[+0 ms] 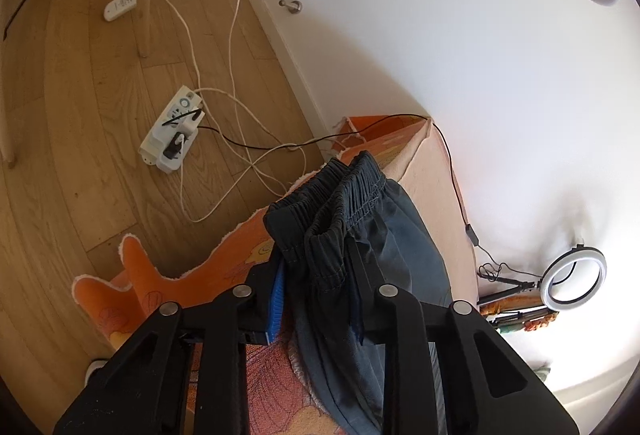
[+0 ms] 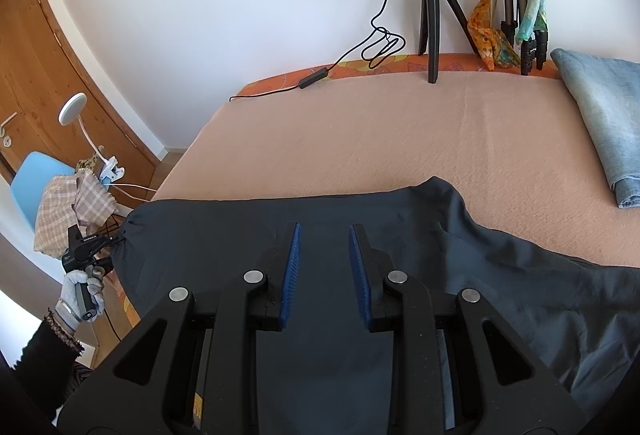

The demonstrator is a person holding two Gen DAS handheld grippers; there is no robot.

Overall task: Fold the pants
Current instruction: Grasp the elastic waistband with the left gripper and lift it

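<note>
The left hand-held gripper [image 1: 318, 275] points downward, its blue-padded jaws pinched on the bunched elastic waistband of the dark grey fabric pants [image 1: 344, 203] — a grey-gloved hand [image 2: 80, 295] grips its handle. The right hand-held gripper [image 2: 325, 271] tilts downward, jaws parted, nothing between them.

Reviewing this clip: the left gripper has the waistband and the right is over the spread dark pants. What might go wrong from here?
1. The left gripper pinches only a bunch of the elastic waistband at the bed's edge; it may slip out or gather unevenly.
2. The right gripper is open above the dark pants, so only one end is held and a pull may skew them.
3. The leg end is rumpled; a fold may trap creases.
</note>
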